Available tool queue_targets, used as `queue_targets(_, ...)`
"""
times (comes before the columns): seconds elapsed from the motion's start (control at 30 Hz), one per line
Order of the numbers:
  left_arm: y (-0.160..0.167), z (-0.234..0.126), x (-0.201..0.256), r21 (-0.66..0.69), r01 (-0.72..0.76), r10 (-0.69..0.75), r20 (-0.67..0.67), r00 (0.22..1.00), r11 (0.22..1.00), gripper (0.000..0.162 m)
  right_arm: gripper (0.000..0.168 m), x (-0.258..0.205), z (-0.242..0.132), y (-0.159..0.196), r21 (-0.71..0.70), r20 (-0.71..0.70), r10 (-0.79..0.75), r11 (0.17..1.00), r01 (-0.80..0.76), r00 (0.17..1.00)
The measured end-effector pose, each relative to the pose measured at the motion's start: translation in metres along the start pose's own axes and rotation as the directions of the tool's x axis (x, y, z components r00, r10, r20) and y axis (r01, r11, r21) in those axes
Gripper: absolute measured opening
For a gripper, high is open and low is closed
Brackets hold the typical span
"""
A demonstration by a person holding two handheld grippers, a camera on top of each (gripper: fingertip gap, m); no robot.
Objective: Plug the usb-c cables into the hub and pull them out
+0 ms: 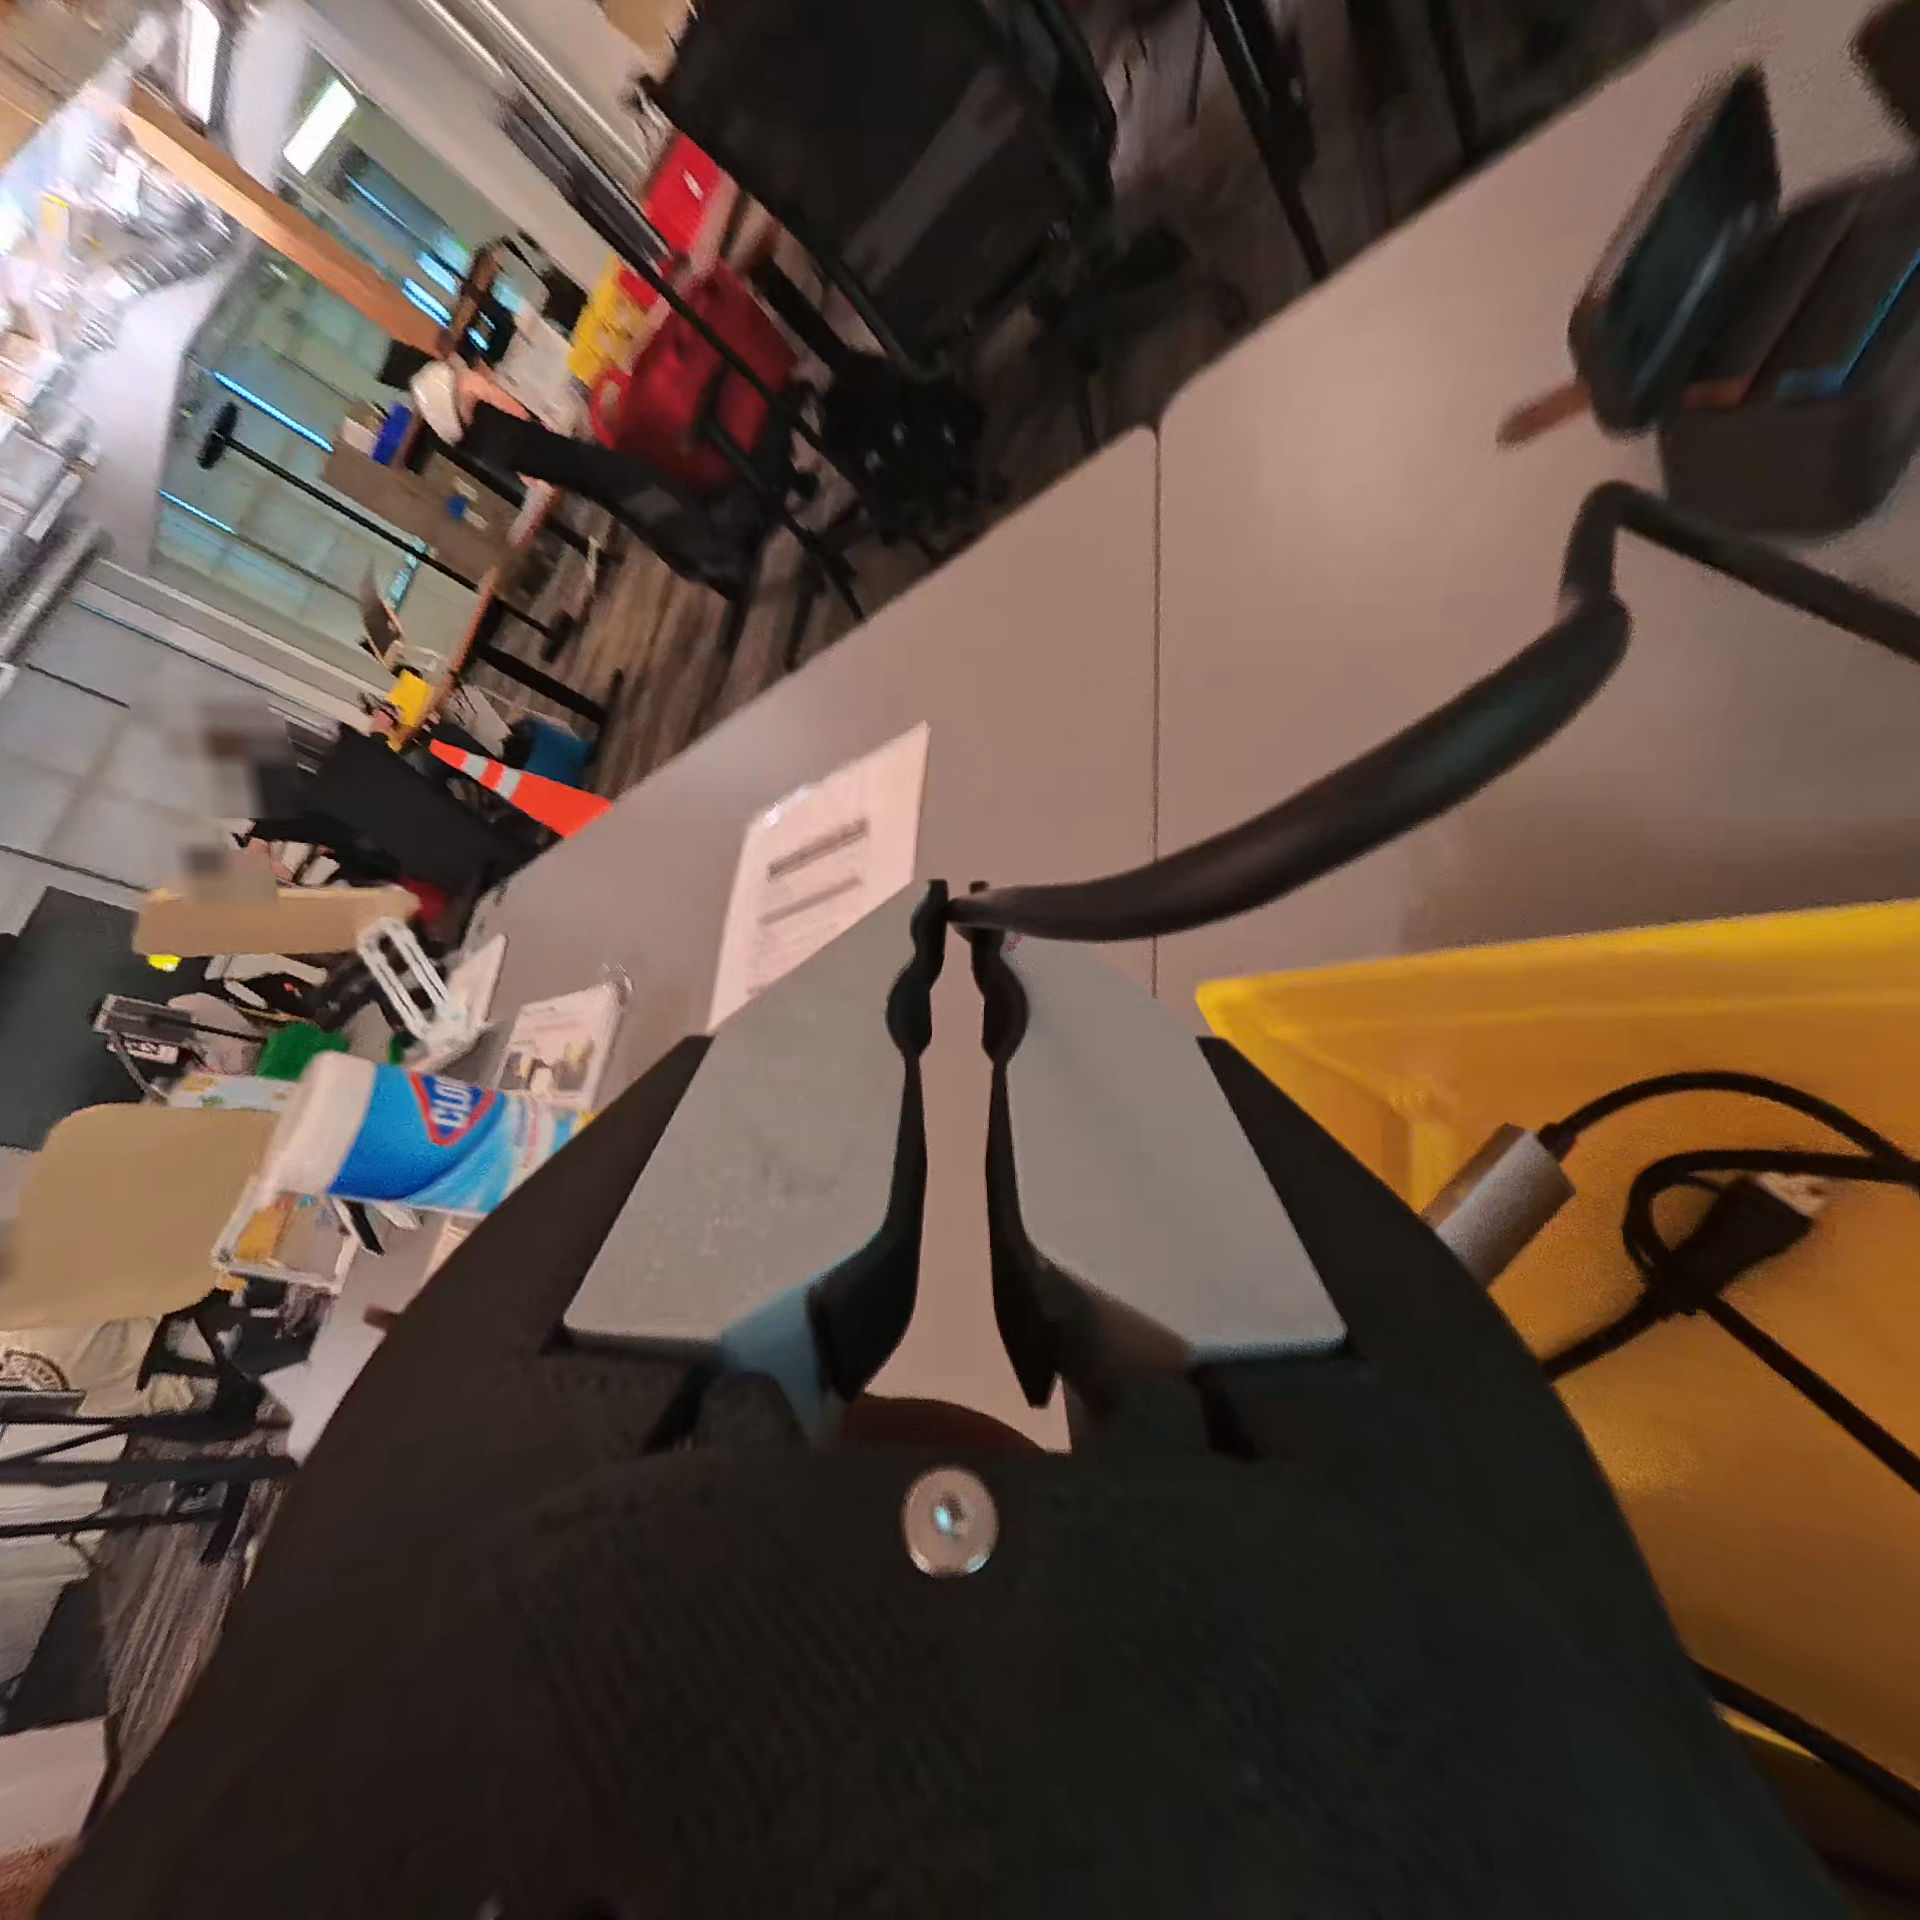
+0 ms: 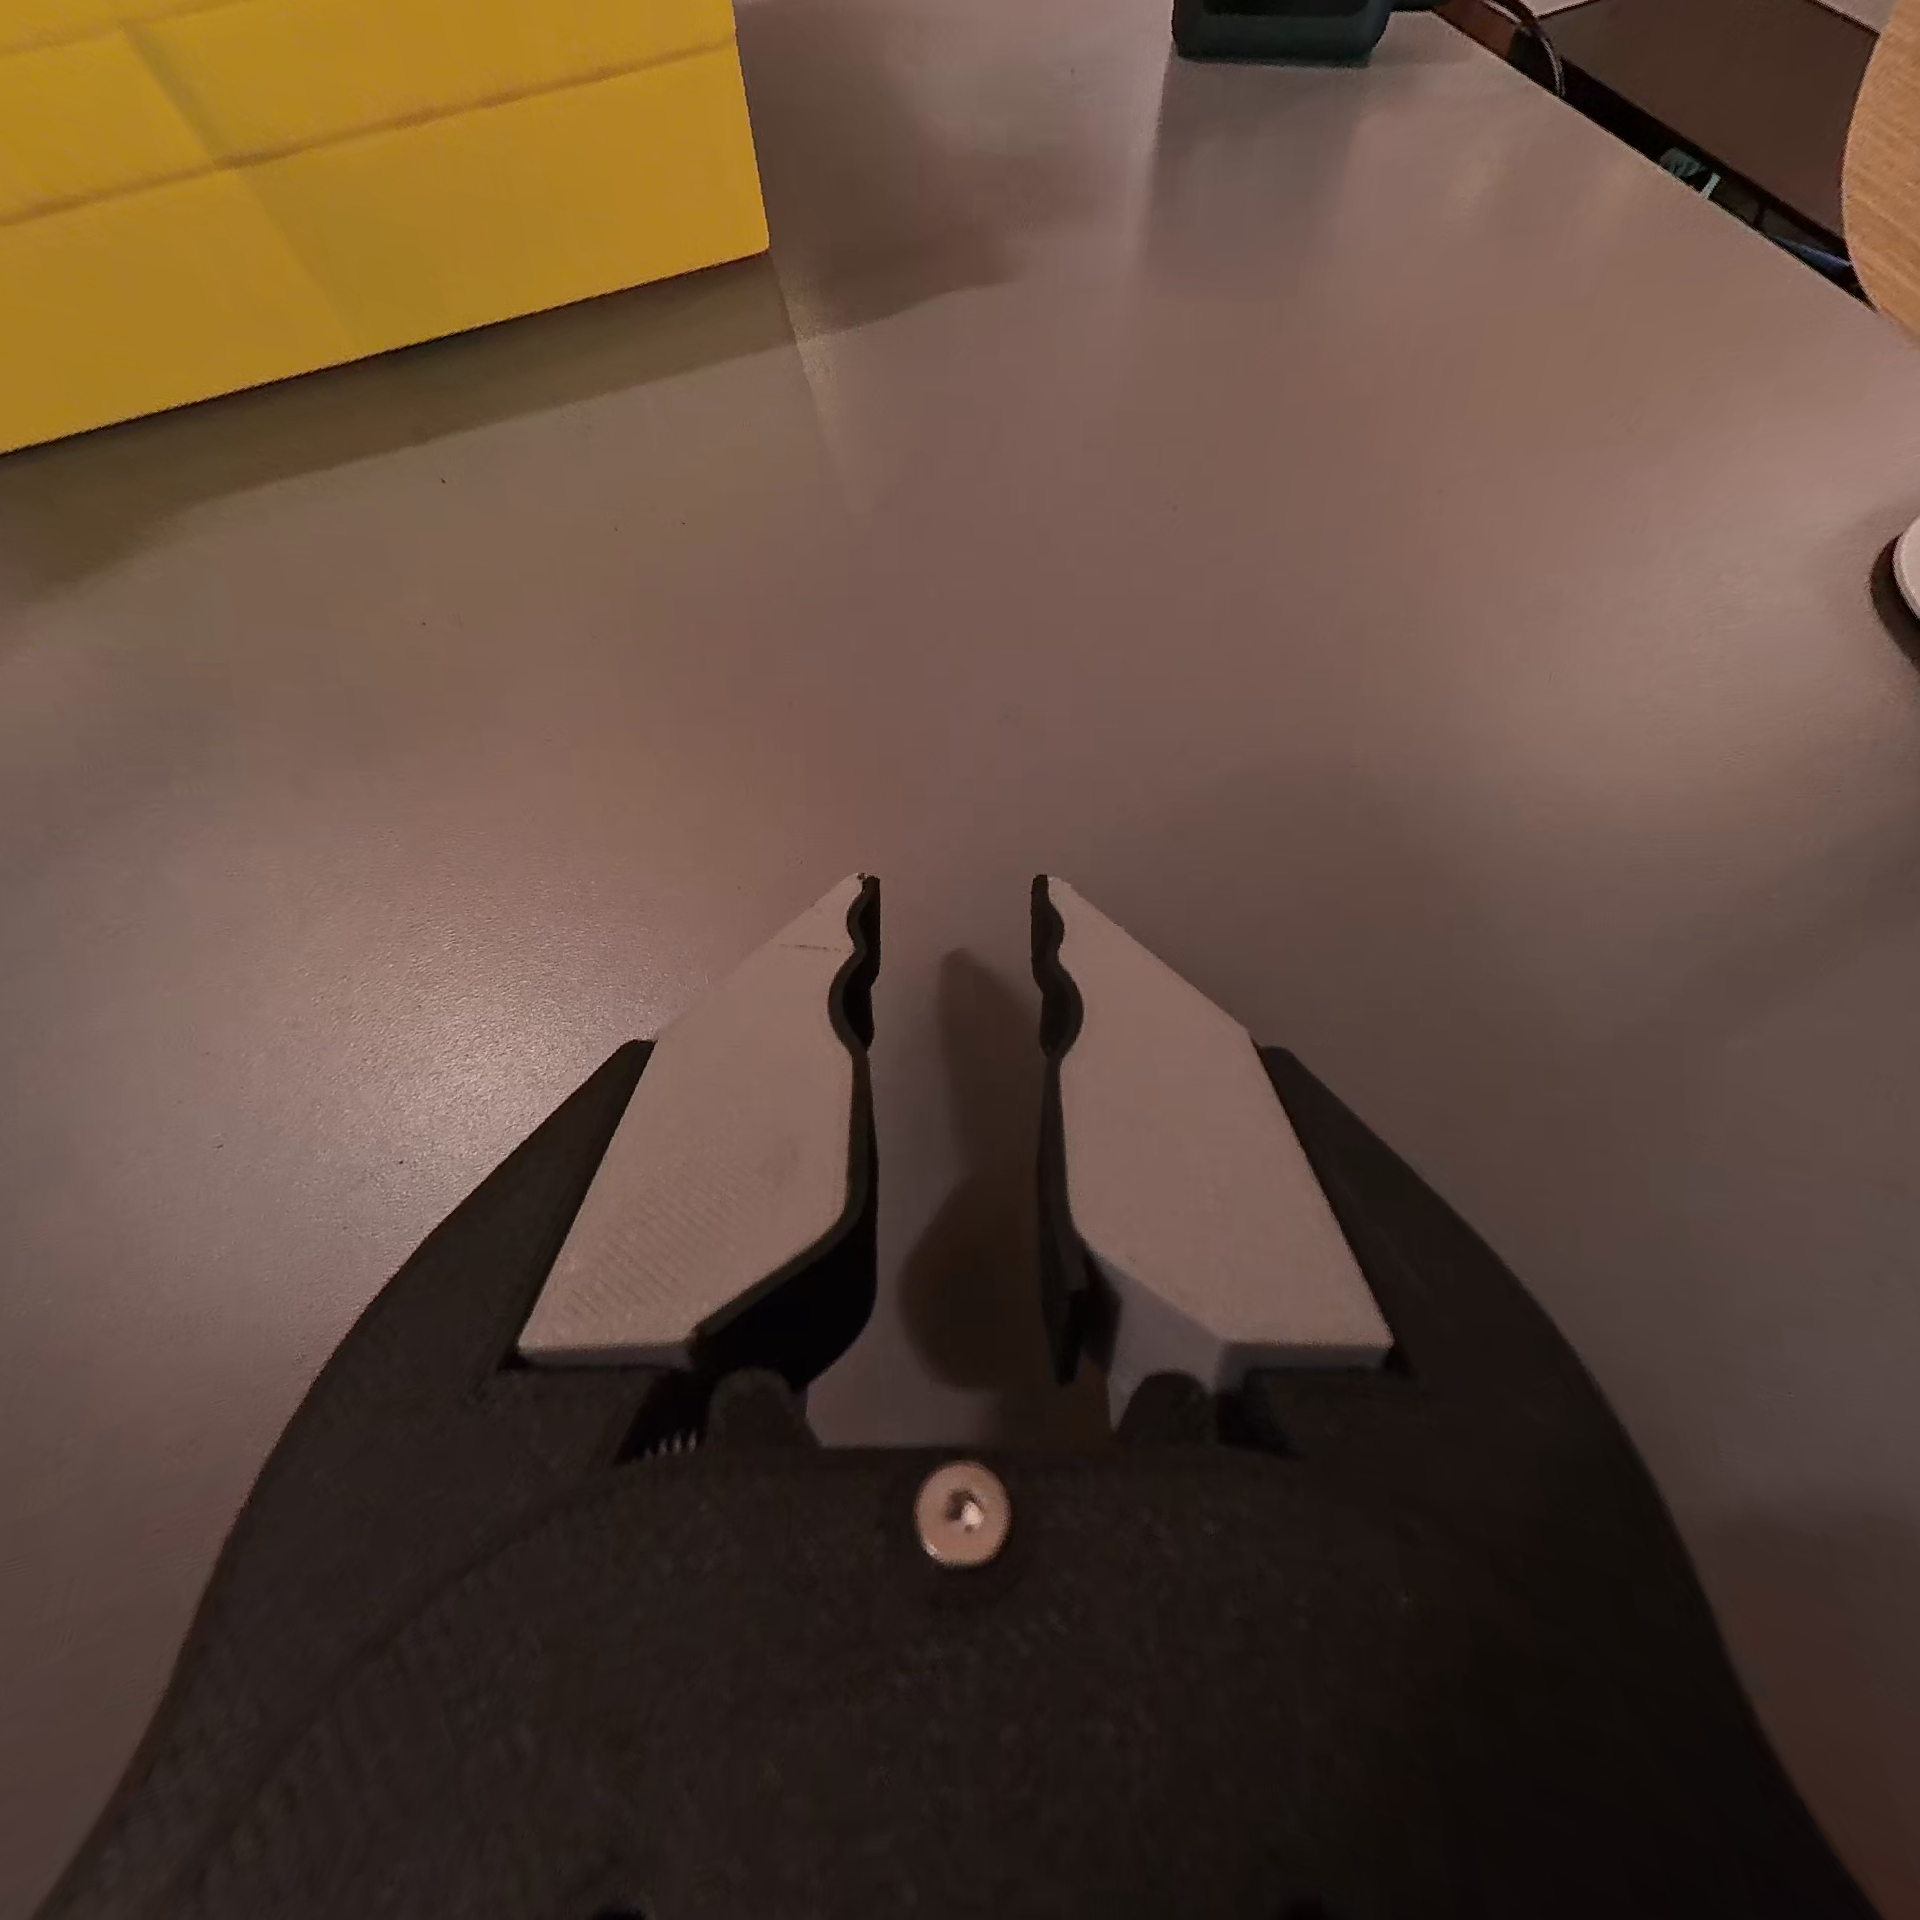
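Note:
In the left wrist view my left gripper (image 1: 958, 904) is shut, and its fingertips pinch the end of a thick black cable (image 1: 1351, 800). The cable curves up and right across the grey table (image 1: 1299, 582) towards a blurred dark object (image 1: 1704, 291). A silver adapter (image 1: 1496, 1195) with thin black cables and a black plug (image 1: 1756, 1216) lies inside the yellow bin (image 1: 1558, 977) at the right. In the right wrist view my right gripper (image 2: 956, 894) is open with nothing between its fingers, low over the bare table (image 2: 1143, 623).
The yellow bin (image 2: 364, 187) also shows at the upper left of the right wrist view, with a dark teal object (image 2: 1278, 26) at the table's far edge. A printed sheet (image 1: 831, 852), a wipes canister (image 1: 416, 1143) and clutter lie left of my left gripper. The left gripper's tips are roughly 50 centimetres from the right gripper's.

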State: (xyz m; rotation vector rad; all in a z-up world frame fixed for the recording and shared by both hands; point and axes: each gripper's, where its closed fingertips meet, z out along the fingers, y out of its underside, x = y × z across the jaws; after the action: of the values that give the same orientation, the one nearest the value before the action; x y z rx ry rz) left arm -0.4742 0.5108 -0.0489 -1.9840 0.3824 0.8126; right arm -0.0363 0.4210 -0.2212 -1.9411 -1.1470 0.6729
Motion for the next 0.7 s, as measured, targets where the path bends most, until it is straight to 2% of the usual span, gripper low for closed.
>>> queue_targets(0.17,-0.076,-0.070,-0.036,0.201,-0.012,-0.004,0.082,0.997,0.980,0.002,0.026,-0.003,-0.002,-0.005,0.032,-0.006,-0.033,0.999,0.033,0.999)
queue_targets(0.27,-0.131,-0.126,-0.038,0.351,-0.022,-0.007,0.081,0.997,0.936,0.002,0.027,-0.013,-0.008,-0.017,0.110,0.041,-0.047,0.993,0.043,0.998)
queue_targets(0.4,-0.194,-0.201,-0.021,0.526,-0.099,0.049,0.108,0.993,0.845,0.001,0.032,-0.020,-0.025,-0.037,0.227,0.088,-0.048,0.974,0.027,0.995)
queue_targets(0.53,-0.239,-0.264,0.004,0.647,-0.119,0.087,0.081,0.993,0.753,0.001,0.035,-0.019,-0.048,-0.056,0.332,0.060,-0.062,0.943,0.039,0.996)
queue_targets(0.7,-0.281,-0.314,0.026,0.752,-0.049,0.089,-0.014,0.996,0.658,0.002,0.037,-0.015,-0.087,-0.081,0.489,0.023,-0.066,0.871,0.046,0.998)
